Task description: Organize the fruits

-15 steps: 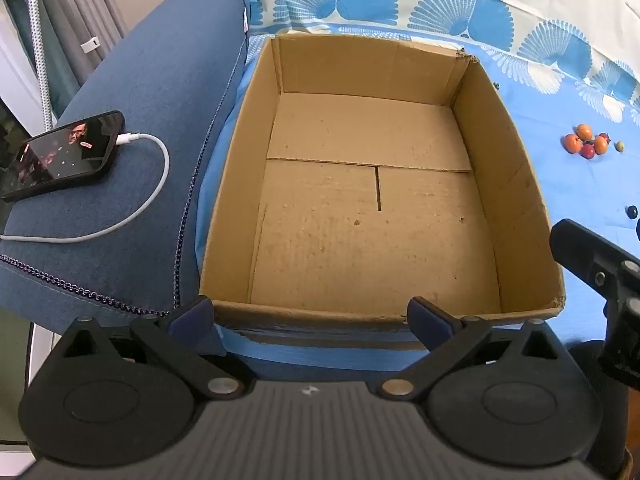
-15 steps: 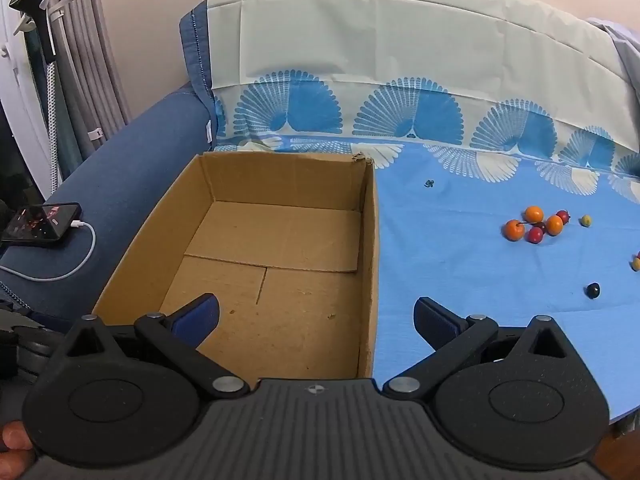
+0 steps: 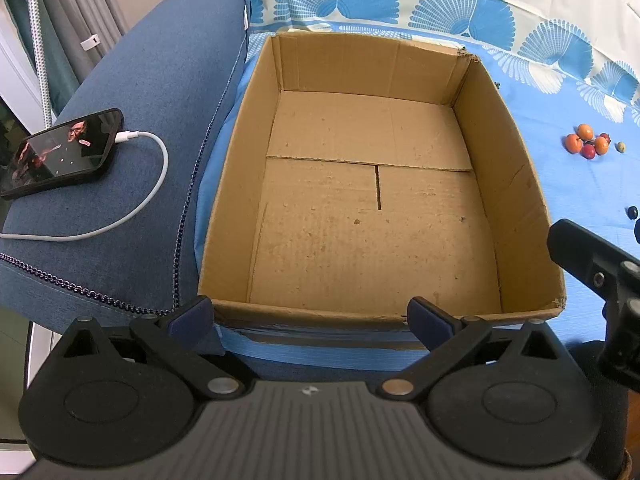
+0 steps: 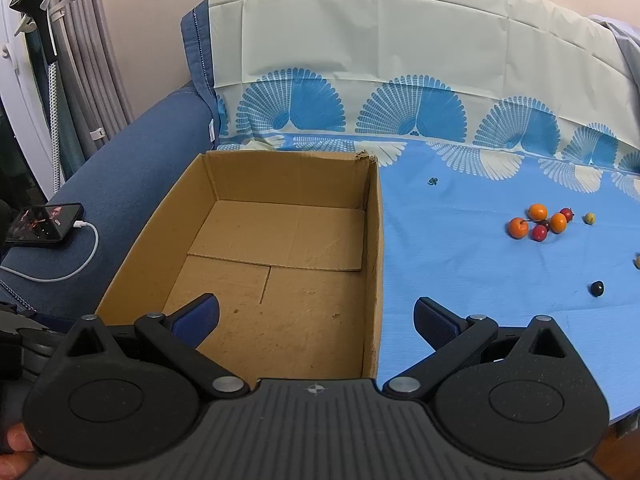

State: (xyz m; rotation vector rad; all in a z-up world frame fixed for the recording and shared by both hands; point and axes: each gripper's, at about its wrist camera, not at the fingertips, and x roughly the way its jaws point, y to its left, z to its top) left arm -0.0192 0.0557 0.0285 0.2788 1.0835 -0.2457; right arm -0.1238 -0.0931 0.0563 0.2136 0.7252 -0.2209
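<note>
Nothing is sorted yet: the cardboard box [image 4: 280, 264] is empty, the small fruits [image 4: 540, 222] lie on the blue sheet [image 4: 460, 260], and both the left hand-held gripper [image 3: 312, 316] and the right hand-held gripper [image 4: 316, 316] gape wide, holding nothing.

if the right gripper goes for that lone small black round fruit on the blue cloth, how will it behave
The small black round fruit looks like a smooth ball, so it will probably roll if nudged off-centre. It seems tiny beside the open right gripper, so likely light and easy to flick away. It lies alone on the flat blue cloth, with nothing nearby to stop it.
</note>
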